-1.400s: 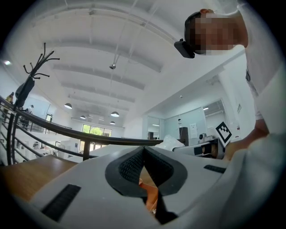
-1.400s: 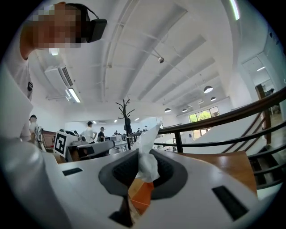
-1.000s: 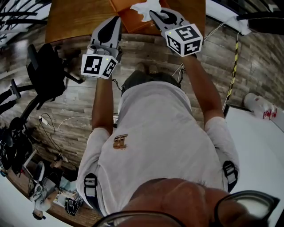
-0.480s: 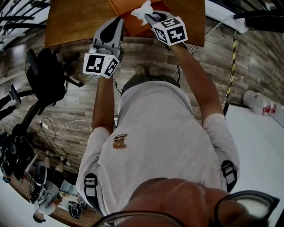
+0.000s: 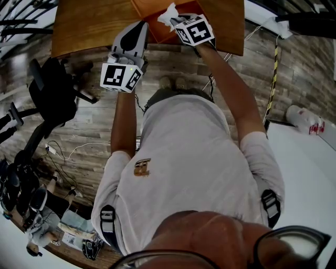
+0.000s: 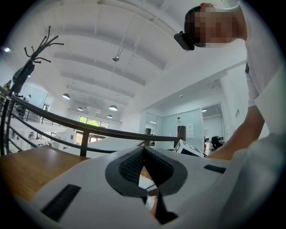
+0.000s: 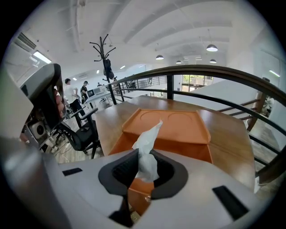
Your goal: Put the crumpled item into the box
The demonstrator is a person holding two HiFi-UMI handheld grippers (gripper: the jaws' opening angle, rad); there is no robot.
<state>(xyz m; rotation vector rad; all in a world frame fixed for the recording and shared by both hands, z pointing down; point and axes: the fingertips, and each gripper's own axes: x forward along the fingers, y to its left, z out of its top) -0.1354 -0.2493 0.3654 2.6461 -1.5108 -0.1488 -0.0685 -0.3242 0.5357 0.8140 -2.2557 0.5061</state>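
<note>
Since a second ago, the right gripper (image 5: 177,22) has travelled forward from the floor side of the orange box (image 5: 157,32) until it sits over the box's near wall, taking the crumpled item (image 5: 167,14) along. From the right gripper view I see the right gripper's (image 7: 143,167) jaws pinching the white crumpled item (image 7: 145,152) low down, its loose end sticking up in front of the box (image 7: 178,129) and its flat orange lid. From the head view I'd say the item hangs above the box's open top, though I cannot tell whether it touches the inside.

My left gripper (image 5: 137,29) has barely shifted: it sits just beside the box's left near corner, over the edge of the wooden table (image 5: 89,26) that carries the box. In the left gripper view the left gripper's (image 6: 144,164) dark pads are pressed together at the tips with nothing between them.
</note>
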